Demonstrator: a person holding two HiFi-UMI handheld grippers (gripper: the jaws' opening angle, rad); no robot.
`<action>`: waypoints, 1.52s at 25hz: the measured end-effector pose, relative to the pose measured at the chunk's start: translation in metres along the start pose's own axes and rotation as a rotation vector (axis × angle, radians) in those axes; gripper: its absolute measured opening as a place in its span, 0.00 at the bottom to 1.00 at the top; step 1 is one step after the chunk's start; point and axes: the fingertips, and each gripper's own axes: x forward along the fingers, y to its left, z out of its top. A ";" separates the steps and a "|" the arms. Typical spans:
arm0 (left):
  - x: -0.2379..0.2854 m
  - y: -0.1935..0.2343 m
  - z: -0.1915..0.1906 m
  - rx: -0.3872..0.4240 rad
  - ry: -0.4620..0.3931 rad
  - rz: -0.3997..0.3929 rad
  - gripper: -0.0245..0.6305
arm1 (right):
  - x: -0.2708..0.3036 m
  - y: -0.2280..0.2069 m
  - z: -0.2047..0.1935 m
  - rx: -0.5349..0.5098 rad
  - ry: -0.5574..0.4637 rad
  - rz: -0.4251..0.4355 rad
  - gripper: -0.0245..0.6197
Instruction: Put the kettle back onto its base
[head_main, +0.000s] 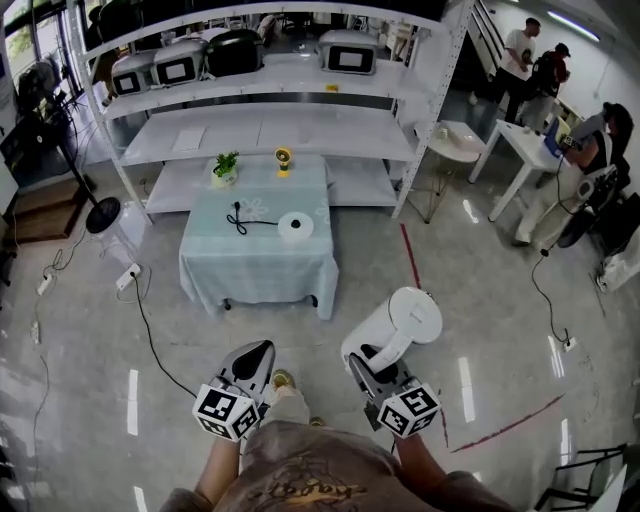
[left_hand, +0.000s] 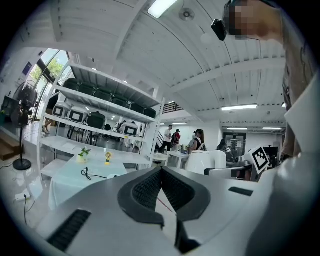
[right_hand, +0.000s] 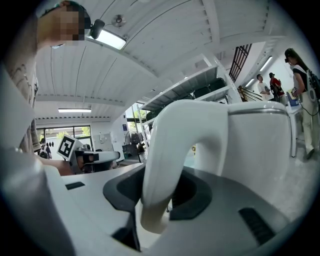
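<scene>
Two tools sit low in the head view, well short of the desk. The right tool is clamped on the handle of the white kettle, which it holds above the floor. The left tool has its jaws pressed together on nothing. The round base lies on the desk, well apart from the kettle.

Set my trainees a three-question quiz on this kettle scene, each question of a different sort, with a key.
1. True or false: the kettle already stands on its base.
2. Which part of the kettle does the right gripper clamp? A handle B spout C lid
3. Fill in: the base lies on the ___.
Key: 1 false; 2 A; 3 table.
</scene>
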 end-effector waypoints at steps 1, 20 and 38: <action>0.003 0.002 0.000 0.000 0.000 0.002 0.07 | 0.002 -0.002 0.000 0.001 0.000 0.003 0.24; 0.132 0.087 0.013 -0.012 -0.001 -0.020 0.07 | 0.114 -0.079 0.028 -0.011 0.004 0.028 0.24; 0.280 0.206 0.061 -0.013 0.053 -0.097 0.07 | 0.281 -0.156 0.096 -0.027 0.006 0.023 0.24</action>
